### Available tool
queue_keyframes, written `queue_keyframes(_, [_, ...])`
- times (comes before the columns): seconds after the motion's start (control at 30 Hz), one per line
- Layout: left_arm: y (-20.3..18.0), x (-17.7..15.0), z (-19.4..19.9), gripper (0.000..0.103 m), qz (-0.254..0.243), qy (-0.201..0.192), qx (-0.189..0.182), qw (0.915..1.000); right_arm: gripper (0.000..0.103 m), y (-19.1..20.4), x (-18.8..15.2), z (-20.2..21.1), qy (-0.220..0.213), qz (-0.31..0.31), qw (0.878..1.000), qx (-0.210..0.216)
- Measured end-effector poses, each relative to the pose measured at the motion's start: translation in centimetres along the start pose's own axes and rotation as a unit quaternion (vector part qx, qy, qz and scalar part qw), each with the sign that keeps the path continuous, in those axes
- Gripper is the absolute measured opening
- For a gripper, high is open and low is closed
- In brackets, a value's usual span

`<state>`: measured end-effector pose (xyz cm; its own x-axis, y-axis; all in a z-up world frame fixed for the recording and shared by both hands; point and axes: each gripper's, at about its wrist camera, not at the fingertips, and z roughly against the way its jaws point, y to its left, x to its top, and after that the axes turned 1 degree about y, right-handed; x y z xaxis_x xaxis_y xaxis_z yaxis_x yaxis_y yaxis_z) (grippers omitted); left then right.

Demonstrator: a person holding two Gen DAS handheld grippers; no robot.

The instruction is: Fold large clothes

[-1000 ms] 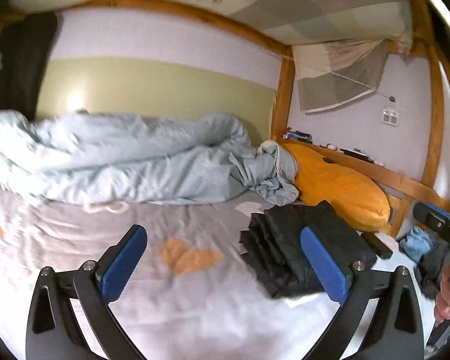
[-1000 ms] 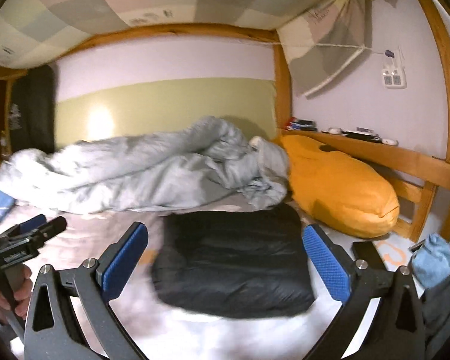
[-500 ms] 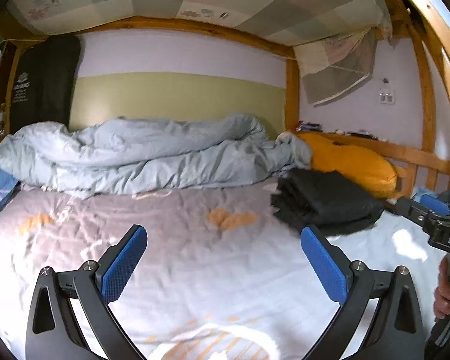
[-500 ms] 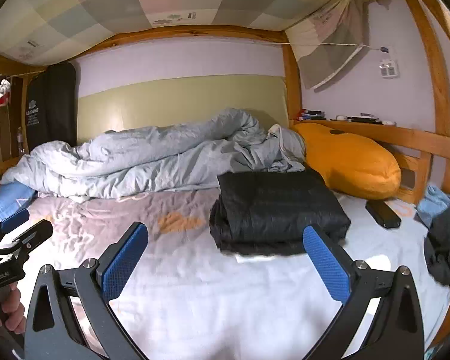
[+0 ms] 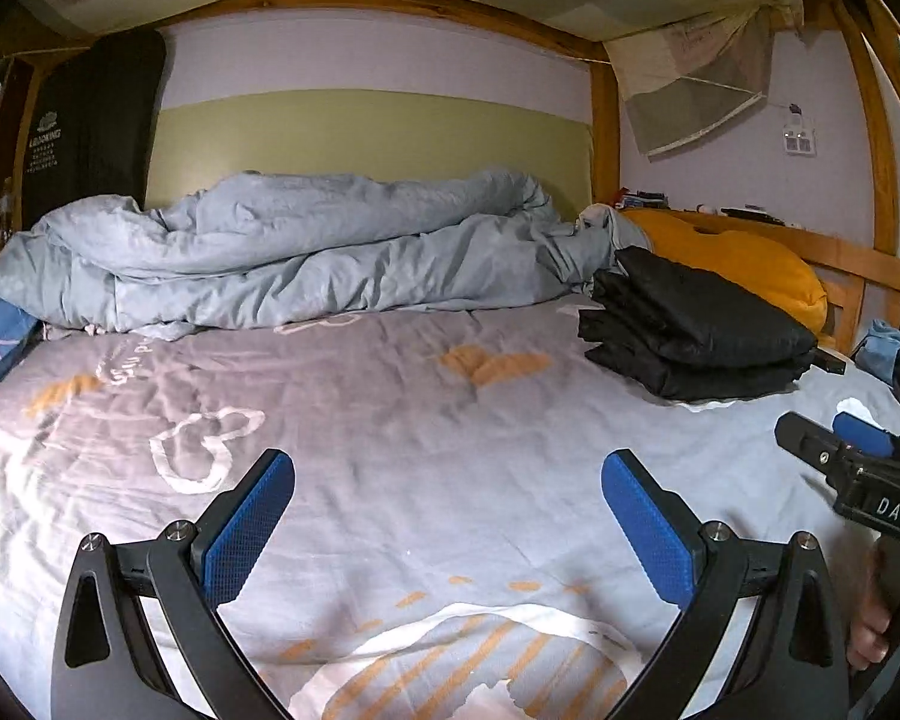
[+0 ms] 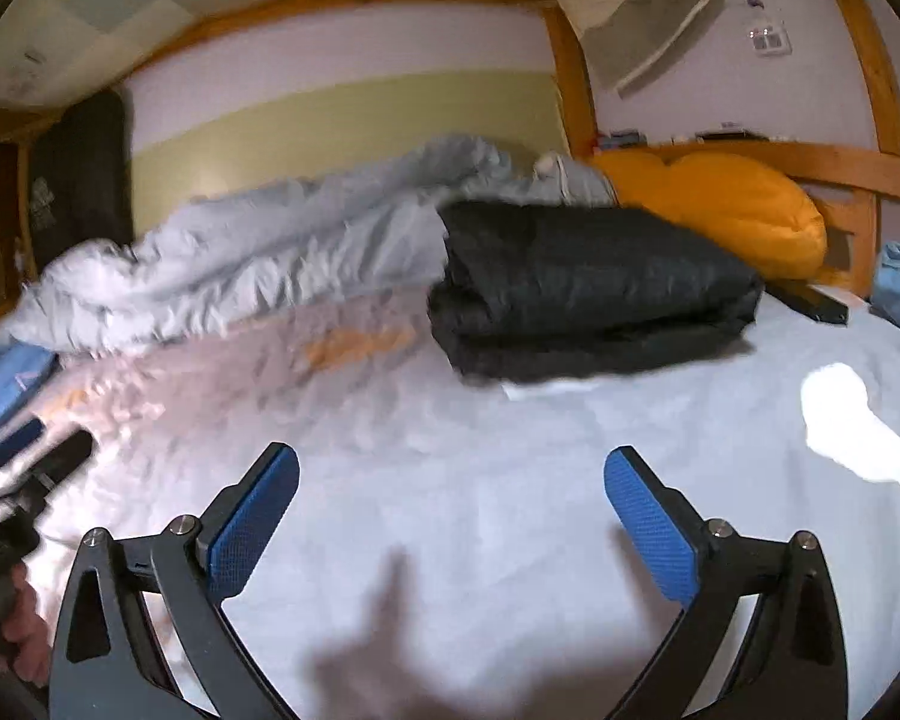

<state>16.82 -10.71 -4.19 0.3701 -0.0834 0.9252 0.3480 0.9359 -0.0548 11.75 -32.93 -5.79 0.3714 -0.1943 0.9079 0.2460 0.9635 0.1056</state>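
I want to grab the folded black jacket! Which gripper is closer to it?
Right. The right gripper faces the folded black jacket nearly head-on; the left gripper sits off to its left, farther back.

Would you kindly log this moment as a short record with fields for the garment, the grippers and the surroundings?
garment: folded black padded jacket, lying on the printed grey bedsheet
left gripper: open, empty, above the sheet
right gripper: open, empty, facing the jacket
behind jacket: crumpled light blue duvet
beside jacket: orange pillow
frame: wooden bed rail
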Motion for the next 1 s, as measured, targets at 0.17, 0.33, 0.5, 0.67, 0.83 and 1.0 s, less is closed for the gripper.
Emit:
queue_keyframes(0.17, [-0.4,0.0,0.6,0.103,-0.008,-0.014,0.011,0.9998,0.101,0.3,-0.2,0.2,-0.002,0.008,1.000,-0.003])
queue_keyframes(0.33, [-0.4,0.1,0.6,0.103,-0.009,-0.012,0.011,0.9998,0.102,1.8,-0.2,0.5,-0.012,0.044,0.999,-0.019])
queue_keyframes(0.5, [-0.3,0.1,0.6,0.103,-0.006,-0.012,0.012,0.9998,0.102,2.7,-0.3,0.8,-0.019,0.065,0.997,-0.030])
queue_keyframes(0.67, [-0.2,0.1,0.6,0.103,-0.005,-0.011,0.012,0.9999,0.102,2.3,-0.3,0.8,-0.017,0.055,0.998,-0.032])
queue_keyframes(0.83, [-0.2,0.1,0.6,0.103,-0.004,-0.009,0.012,0.9999,0.102,2.2,-0.3,0.7,-0.014,0.052,0.998,-0.031])
queue_keyframes(1.0, [-0.2,0.1,0.6,0.103,-0.005,-0.010,0.012,0.9999,0.102,2.2,-0.3,0.7,-0.012,0.053,0.998,-0.031])
